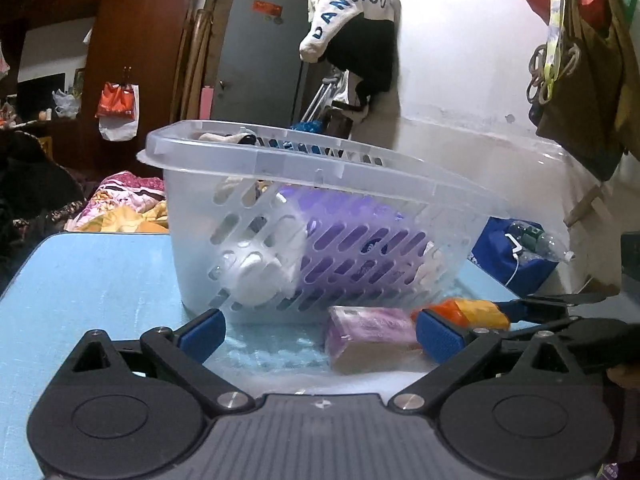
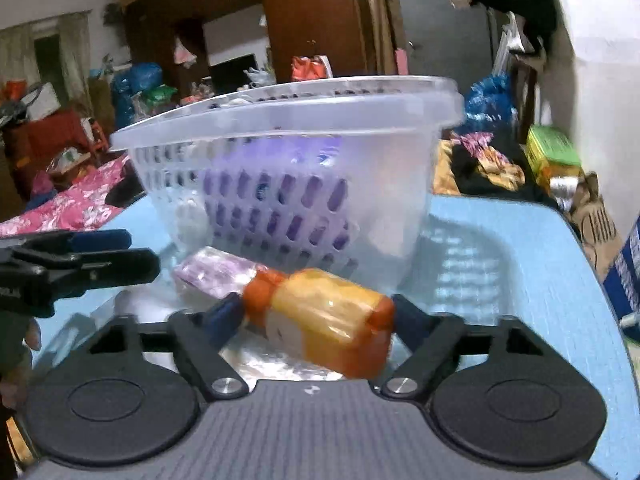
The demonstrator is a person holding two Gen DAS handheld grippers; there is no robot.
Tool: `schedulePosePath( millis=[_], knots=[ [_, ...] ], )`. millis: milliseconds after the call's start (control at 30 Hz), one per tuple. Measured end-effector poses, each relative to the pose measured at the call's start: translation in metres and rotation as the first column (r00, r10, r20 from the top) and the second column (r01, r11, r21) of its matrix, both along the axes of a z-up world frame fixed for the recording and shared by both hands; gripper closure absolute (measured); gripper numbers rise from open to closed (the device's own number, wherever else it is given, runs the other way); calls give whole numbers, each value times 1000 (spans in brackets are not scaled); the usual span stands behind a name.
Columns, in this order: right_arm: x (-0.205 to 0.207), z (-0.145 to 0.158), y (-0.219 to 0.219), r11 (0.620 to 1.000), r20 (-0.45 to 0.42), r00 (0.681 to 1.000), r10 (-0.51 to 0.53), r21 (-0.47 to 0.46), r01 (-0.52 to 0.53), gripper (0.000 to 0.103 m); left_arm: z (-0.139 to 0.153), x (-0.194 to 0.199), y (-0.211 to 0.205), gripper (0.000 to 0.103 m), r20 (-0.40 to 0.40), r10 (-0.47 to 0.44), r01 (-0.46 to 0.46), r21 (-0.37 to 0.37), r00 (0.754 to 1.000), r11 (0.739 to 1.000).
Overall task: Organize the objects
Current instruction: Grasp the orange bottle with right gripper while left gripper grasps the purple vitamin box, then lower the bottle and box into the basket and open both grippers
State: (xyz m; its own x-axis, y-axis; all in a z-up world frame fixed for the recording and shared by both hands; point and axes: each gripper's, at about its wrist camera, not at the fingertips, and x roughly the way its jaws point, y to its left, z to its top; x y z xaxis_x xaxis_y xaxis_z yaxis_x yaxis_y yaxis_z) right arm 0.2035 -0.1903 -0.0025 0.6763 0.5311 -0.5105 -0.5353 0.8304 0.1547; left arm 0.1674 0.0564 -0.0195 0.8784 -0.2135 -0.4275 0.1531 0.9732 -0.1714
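Table (image 1: pixel 100 264) blue, under everything. Basket (image 1: pixel 320 216) clear, slotted, ahead of both jaws, purple item inside. Left gripper (image 1: pixel 320 332) jaws wide apart, holding nothing. Pink pack (image 1: pixel 372 336) on table between them, nearer right finger. Right gripper (image 2: pixel 316 314) jaws clamped on orange pack (image 2: pixel 324 320), just before basket.

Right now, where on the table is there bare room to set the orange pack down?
Bare tabletop lies right of the basket, up to the table's edge. The strip in front of the basket is crowded: purple pack, orange pack in the right gripper, left gripper open.
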Motion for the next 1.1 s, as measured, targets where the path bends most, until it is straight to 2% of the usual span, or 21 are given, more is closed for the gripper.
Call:
schedulePosePath(
  millis=[233, 333, 433, 467, 533, 567, 600, 767, 967, 1100],
  knots=[
    [-4, -4, -36, 999, 11, 1000, -25, 41, 24, 35, -5, 17, -30, 1, -51, -53, 55, 48, 997, 997],
    [-6, -5, -39, 999, 24, 999, -27, 44, 26, 35, -8, 26, -45, 1, -76, -45, 51, 90, 996, 995],
    [-7, -4, -37, 999, 32, 999, -24, 42, 23, 35, -10, 33, -52, 1, -97, -32, 42, 103, 995, 994],
    [-7, -4, -37, 999, 30, 999, -26, 44, 25, 35, -11, 36, -54, 4, -102, -25, 35, 106, 994, 994],
    [-6, -4, -38, 998, 23, 999, -22, 57, 20, 35, -12, 39, -55, 21, -120, 0, 14, 115, 993, 993],
    [-7, -4, -37, 998, 23, 1000, -21, 59, 20, 35, -12, 40, -56, 32, -127, -1, 15, 109, 992, 994],
    [-7, -3, -36, 998, 24, 1000, -20, 59, 18, 35, -12, 40, -55, 33, -125, 0, 13, 103, 992, 995],
    [-13, -1, -39, 996, 64, 998, -22, 87, 17, 35, -6, 23, -45, 33, -34, 11, -7, 96, 999, 995],
    [-18, 0, -57, 975, 93, 995, -44, 219, 23, 35, 0, 10, -23, 33, 36, 1, -2, 4, 999, 1000],
    [-24, 1, -58, 969, 132, 990, -53, 246, 19, 35, 3, -1, -14, 33, 91, -13, 15, -30, 996, 999]
  ],
)
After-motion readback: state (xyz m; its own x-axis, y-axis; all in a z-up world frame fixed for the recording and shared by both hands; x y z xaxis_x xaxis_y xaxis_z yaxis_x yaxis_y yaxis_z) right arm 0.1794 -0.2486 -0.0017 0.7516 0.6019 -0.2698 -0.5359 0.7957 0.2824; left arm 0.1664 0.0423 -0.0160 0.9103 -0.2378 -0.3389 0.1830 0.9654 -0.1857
